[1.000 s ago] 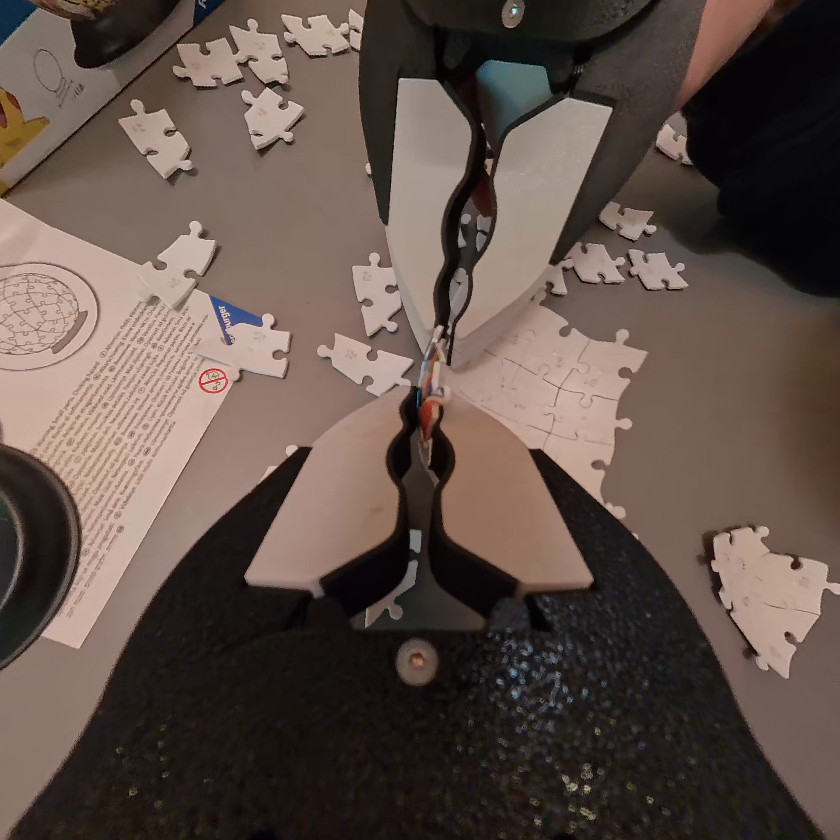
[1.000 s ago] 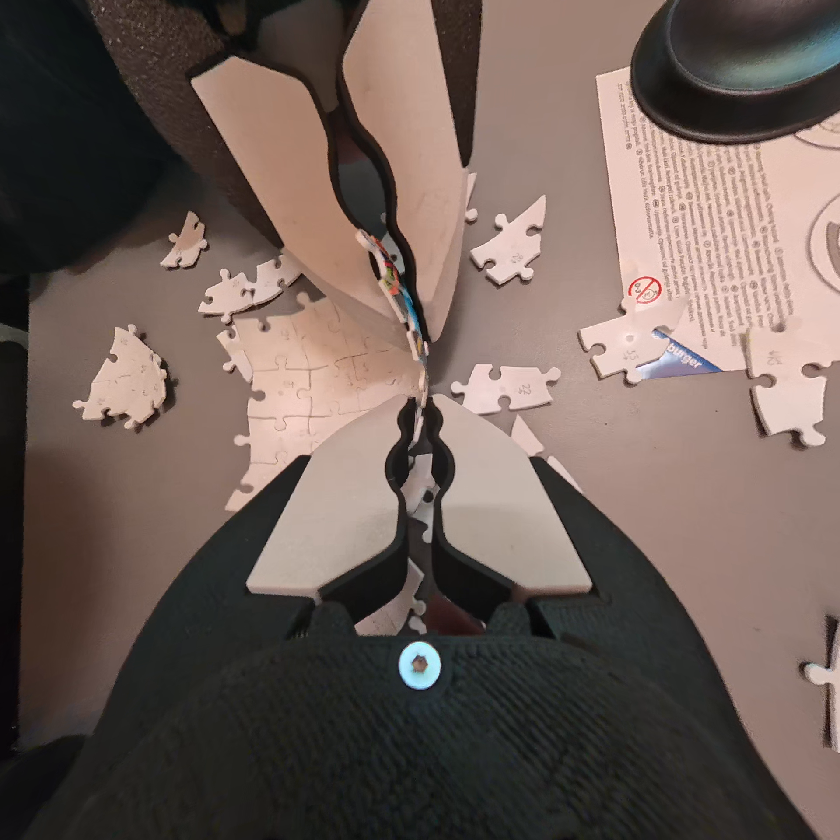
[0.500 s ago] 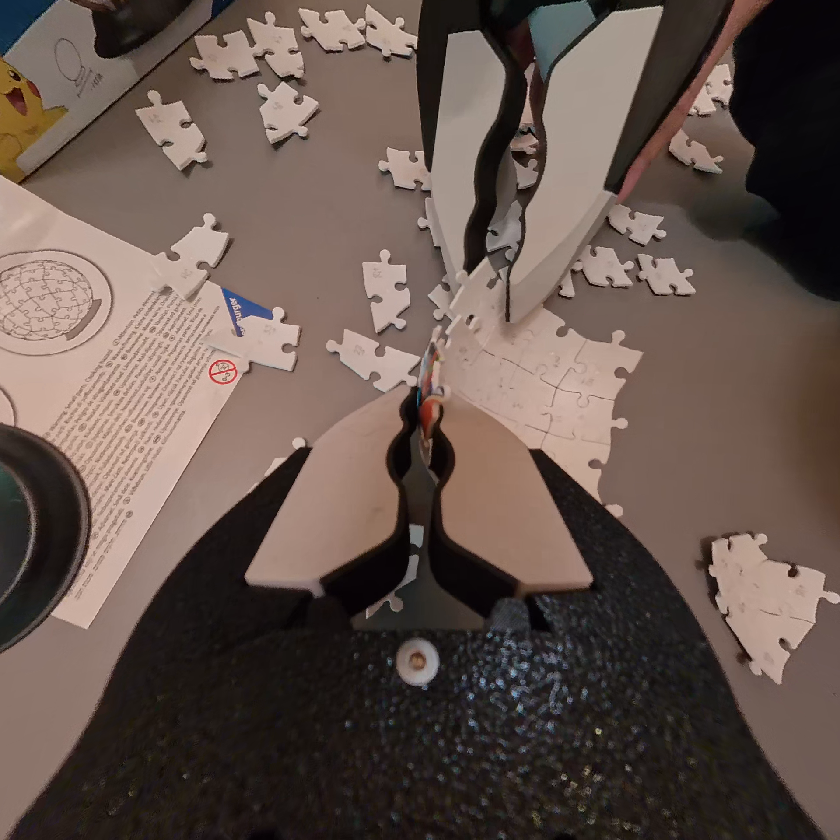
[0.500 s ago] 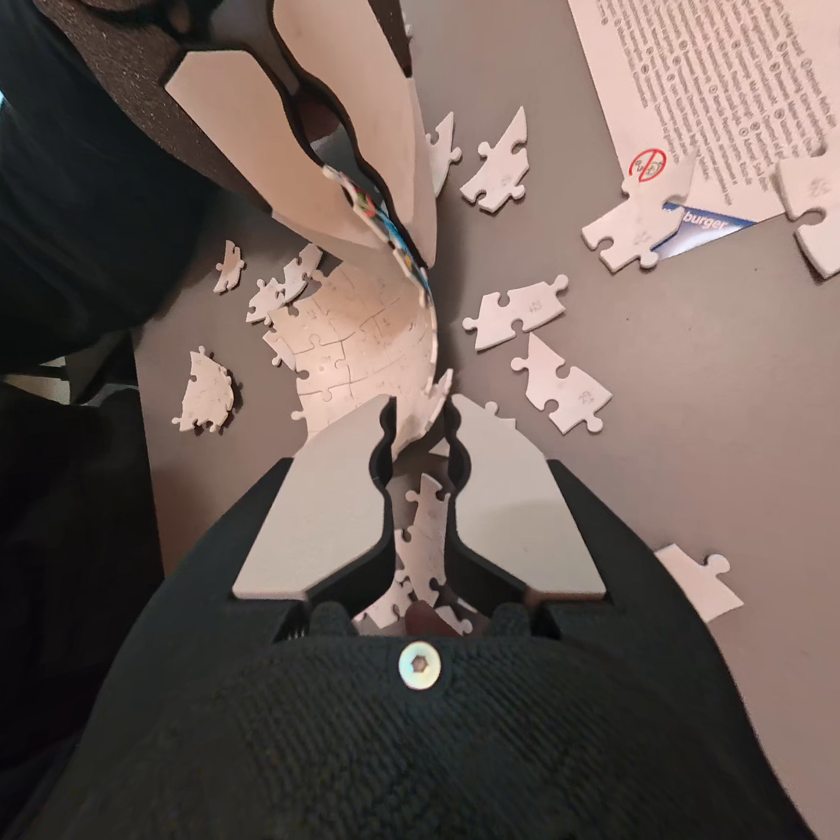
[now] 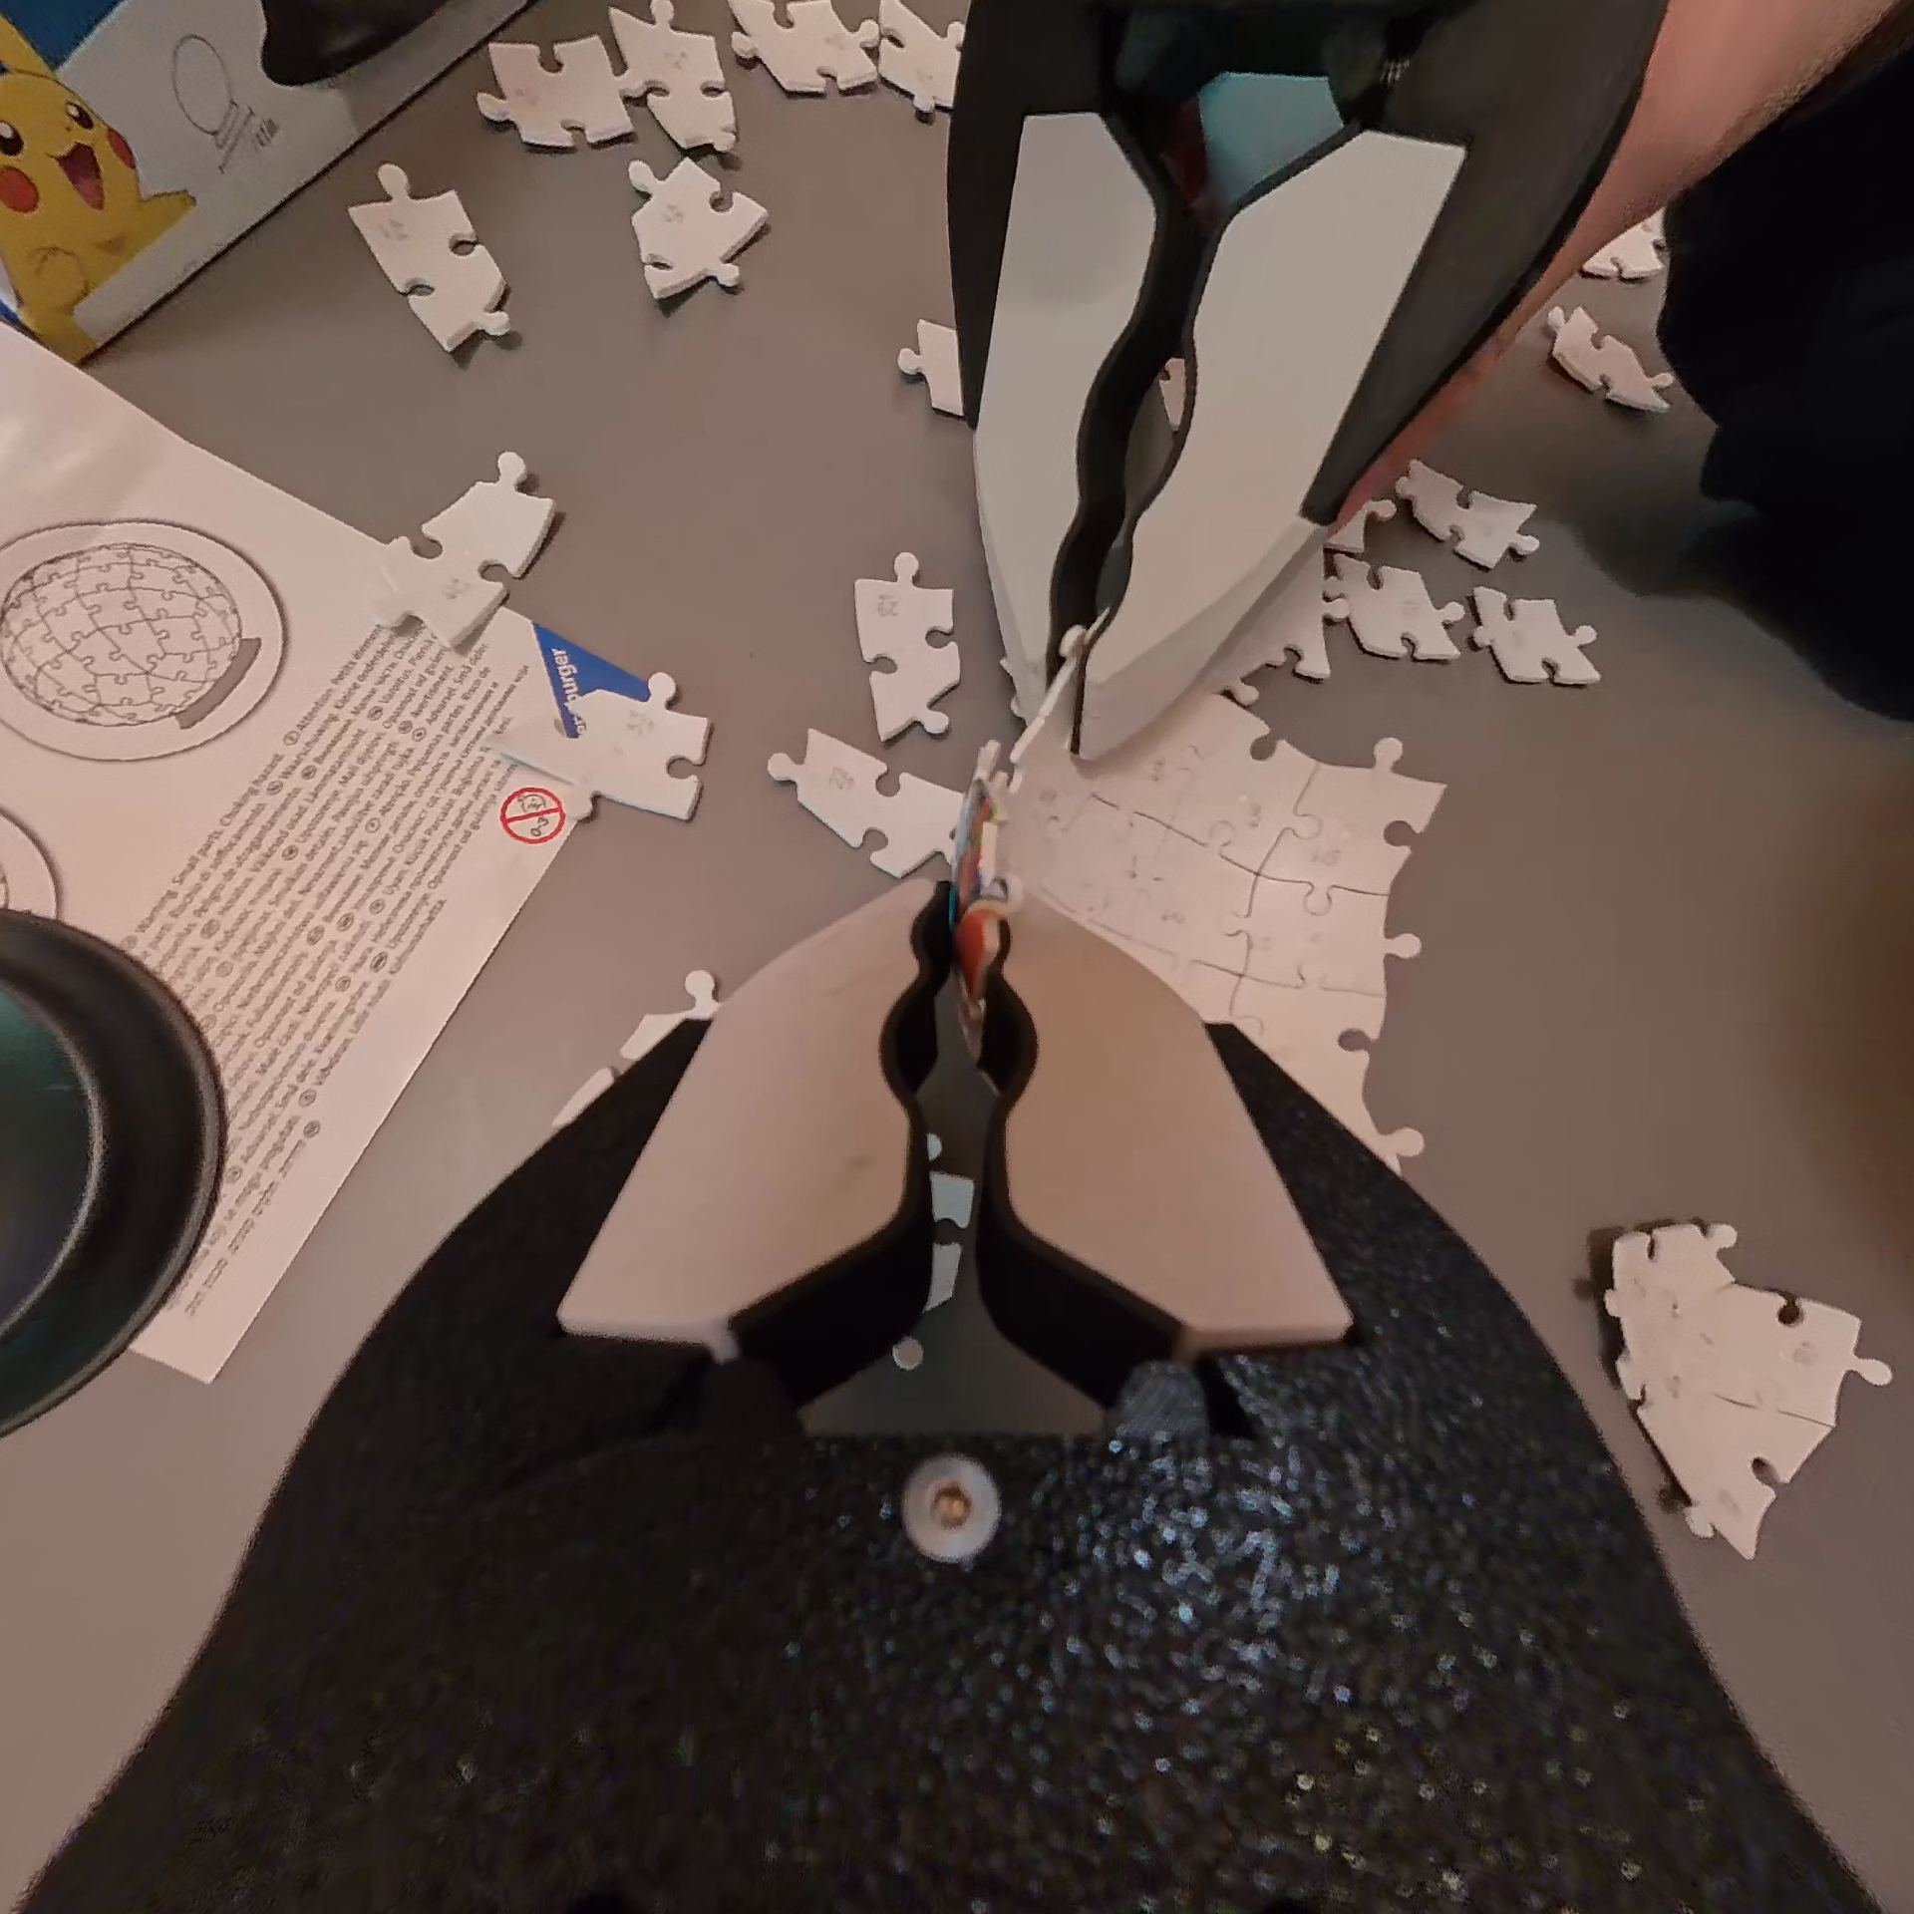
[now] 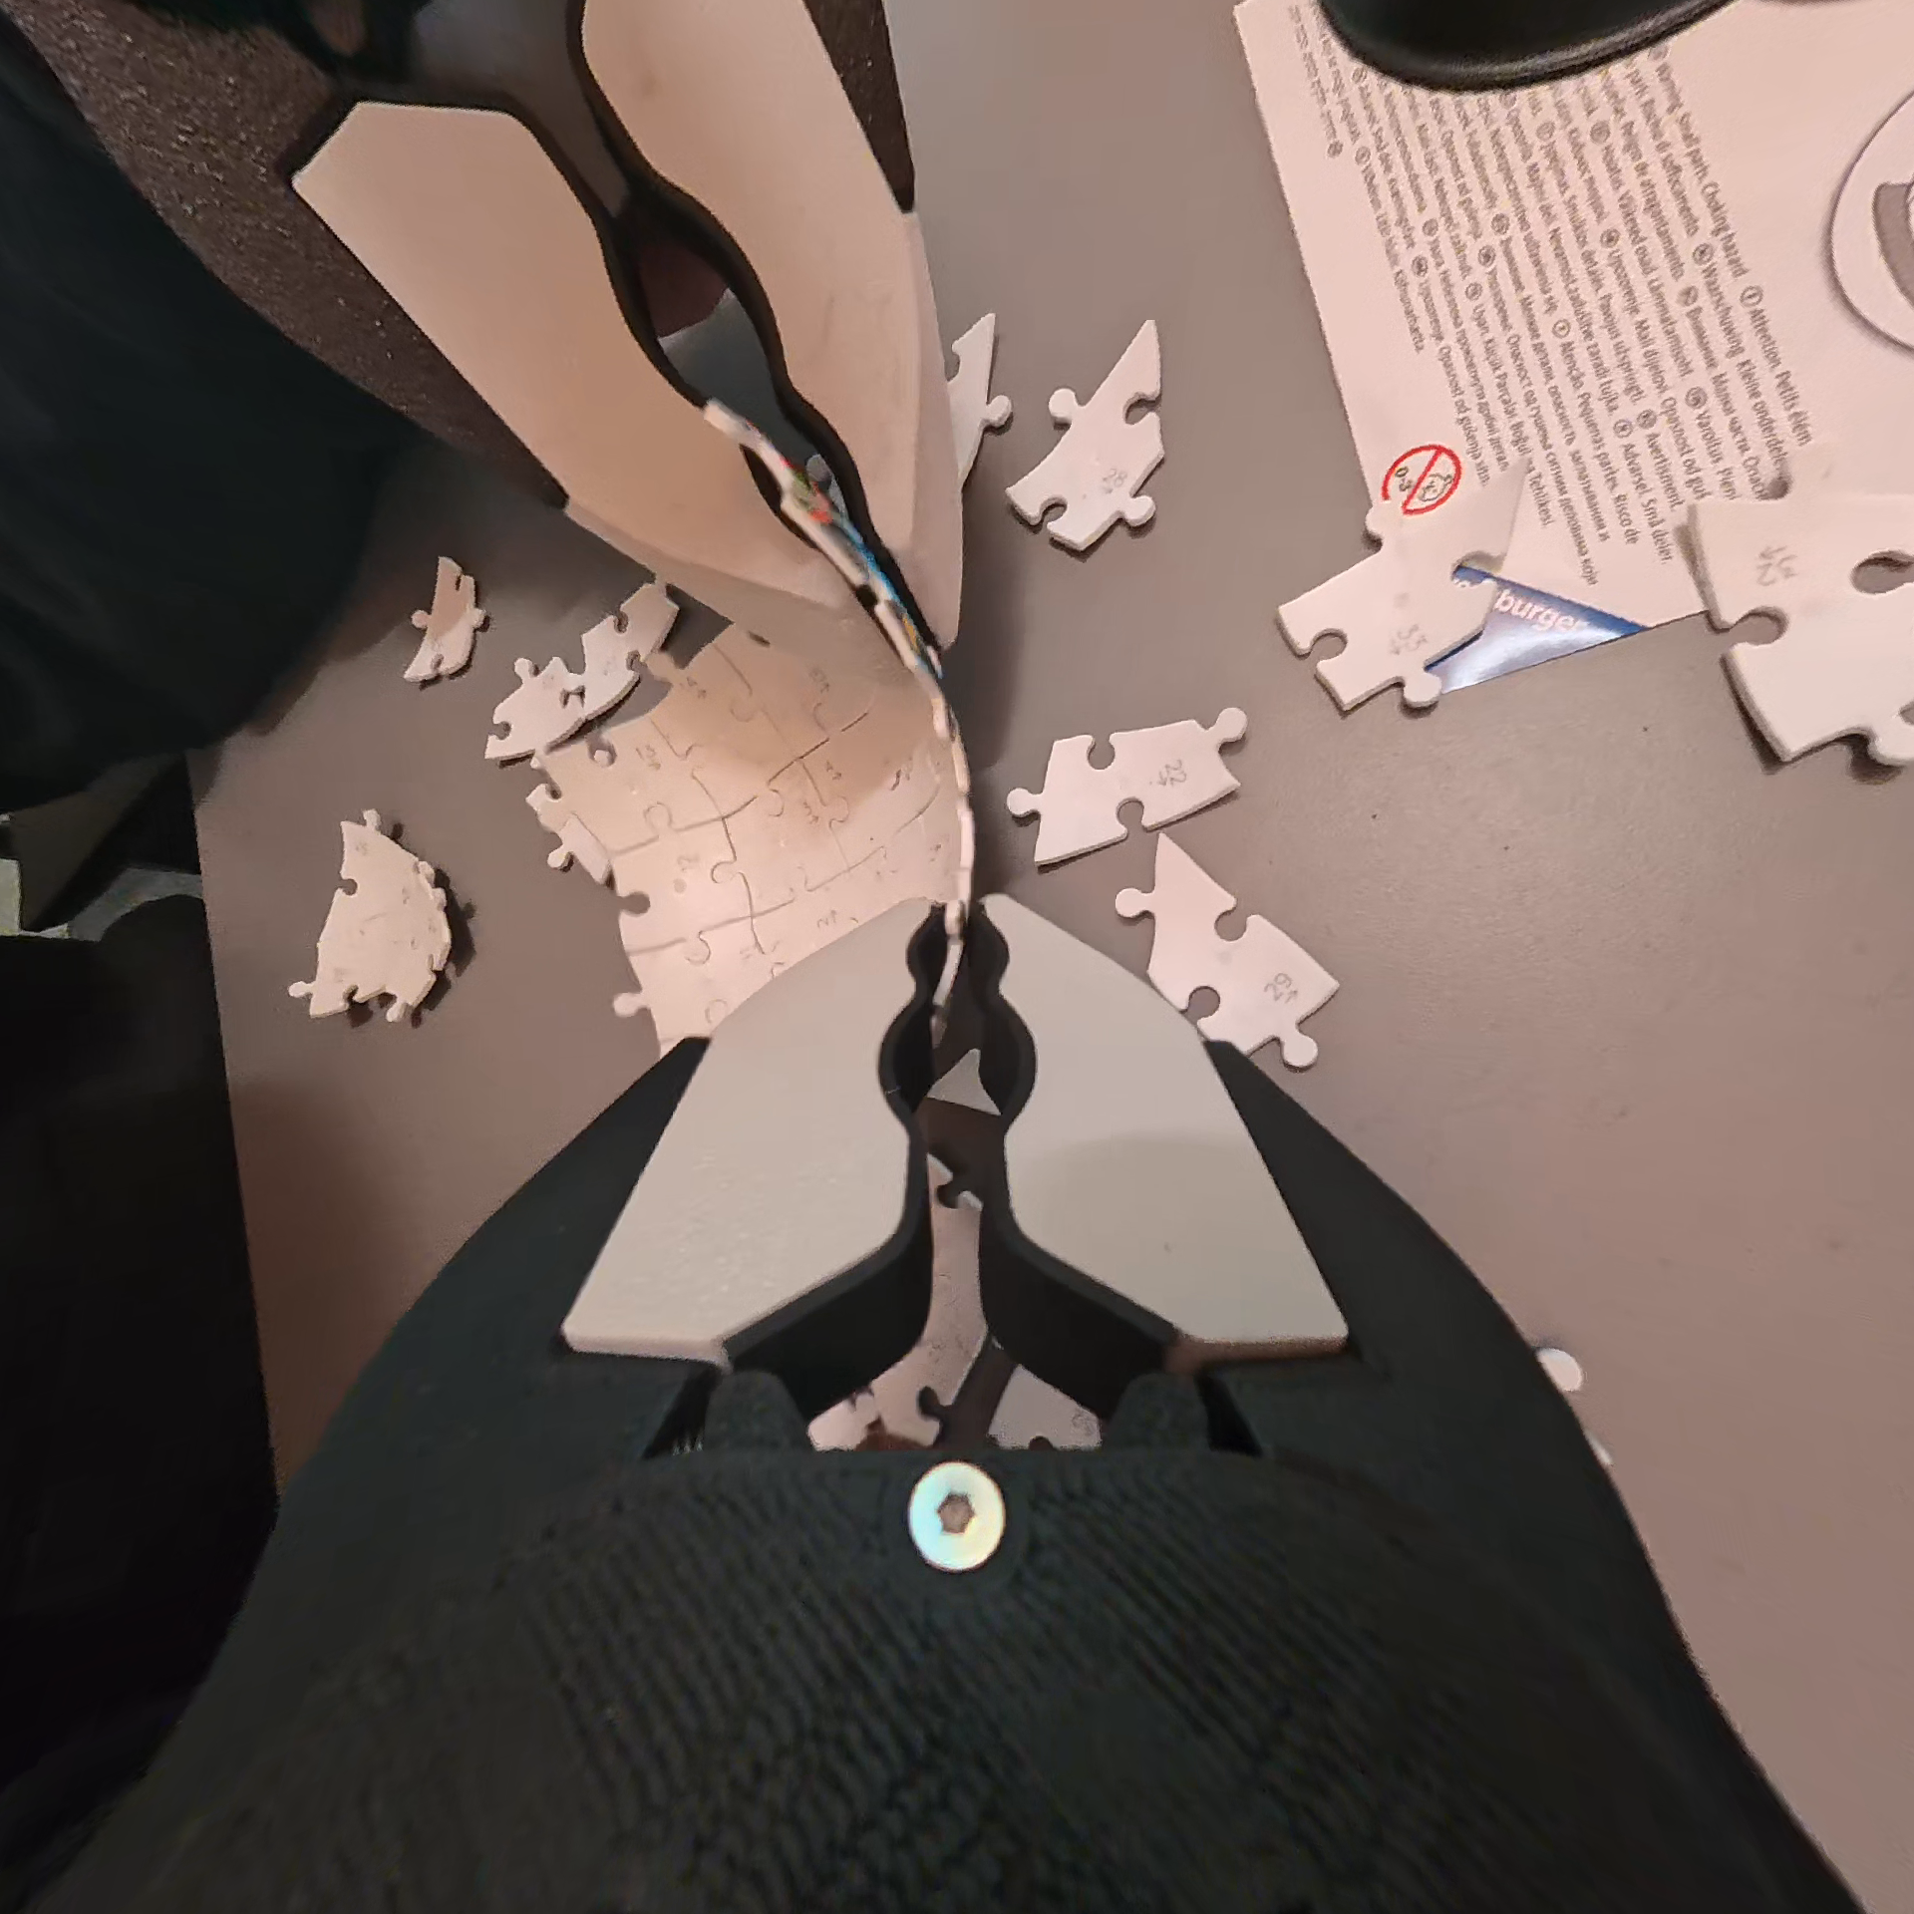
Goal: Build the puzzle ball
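Note:
A curved, partly assembled puzzle section (image 5: 1243,860) stands on edge on the grey table (image 5: 725,445), its white back showing and its printed side turned away. My left gripper (image 5: 974,901) is shut on the section's near edge. My right gripper (image 5: 1072,673) comes in from the far side and is shut on the section's far edge. In the right wrist view, my right gripper (image 6: 958,917) pinches the rim of the section (image 6: 766,808), and my left gripper (image 6: 927,621) pinches the same rim farther along.
Loose white puzzle pieces (image 5: 906,642) (image 6: 1129,782) lie scattered about. A small joined cluster (image 5: 1730,1367) lies to the right. A printed instruction sheet (image 5: 259,829), a black round stand (image 5: 83,1160) and the puzzle box (image 5: 104,155) are on the left. A person's arm (image 5: 1678,155) is at the top right. About 4 cm separates my left fingertips from my right.
My right gripper opened and drew back from the section, then came back and shut on its edge once more. My left gripper kept its hold throughout.

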A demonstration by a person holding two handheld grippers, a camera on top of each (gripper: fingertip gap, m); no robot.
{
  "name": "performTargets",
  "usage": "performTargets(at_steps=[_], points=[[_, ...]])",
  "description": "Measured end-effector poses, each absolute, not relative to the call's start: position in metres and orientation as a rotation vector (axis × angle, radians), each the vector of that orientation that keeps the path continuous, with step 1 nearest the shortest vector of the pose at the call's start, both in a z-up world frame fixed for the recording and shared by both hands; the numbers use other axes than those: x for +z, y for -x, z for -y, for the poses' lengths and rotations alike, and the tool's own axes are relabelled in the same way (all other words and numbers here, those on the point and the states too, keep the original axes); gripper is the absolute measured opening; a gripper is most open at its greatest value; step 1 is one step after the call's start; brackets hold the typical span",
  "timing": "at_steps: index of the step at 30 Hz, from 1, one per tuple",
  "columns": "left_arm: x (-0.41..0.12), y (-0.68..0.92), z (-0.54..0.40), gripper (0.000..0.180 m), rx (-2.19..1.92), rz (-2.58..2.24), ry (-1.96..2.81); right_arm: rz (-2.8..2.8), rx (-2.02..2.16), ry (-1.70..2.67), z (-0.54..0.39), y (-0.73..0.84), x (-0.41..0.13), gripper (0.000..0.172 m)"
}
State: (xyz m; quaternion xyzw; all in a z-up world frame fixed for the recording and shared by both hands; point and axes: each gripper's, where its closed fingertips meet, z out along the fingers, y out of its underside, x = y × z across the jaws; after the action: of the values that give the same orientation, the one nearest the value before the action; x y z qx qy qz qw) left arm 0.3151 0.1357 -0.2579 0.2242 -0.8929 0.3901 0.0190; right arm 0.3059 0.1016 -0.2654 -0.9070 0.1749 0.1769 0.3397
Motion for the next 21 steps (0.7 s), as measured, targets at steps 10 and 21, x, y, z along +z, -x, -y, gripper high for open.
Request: performTargets(at_steps=[10, 21], points=[[-0.2571, -0.3174, -0.1362, 0.002, 1.223, 2.759, -0.725, -0.438, 0.414, 2.37, -0.1022, -0.309, -0.2647, 0.003], [-0.2571, -0.3201, -0.1378, 0.002, 1.23, 2.75, -0.758, -0.53, 0.454, 2.3, -0.109, -0.3122, -0.2633, 0.005]])
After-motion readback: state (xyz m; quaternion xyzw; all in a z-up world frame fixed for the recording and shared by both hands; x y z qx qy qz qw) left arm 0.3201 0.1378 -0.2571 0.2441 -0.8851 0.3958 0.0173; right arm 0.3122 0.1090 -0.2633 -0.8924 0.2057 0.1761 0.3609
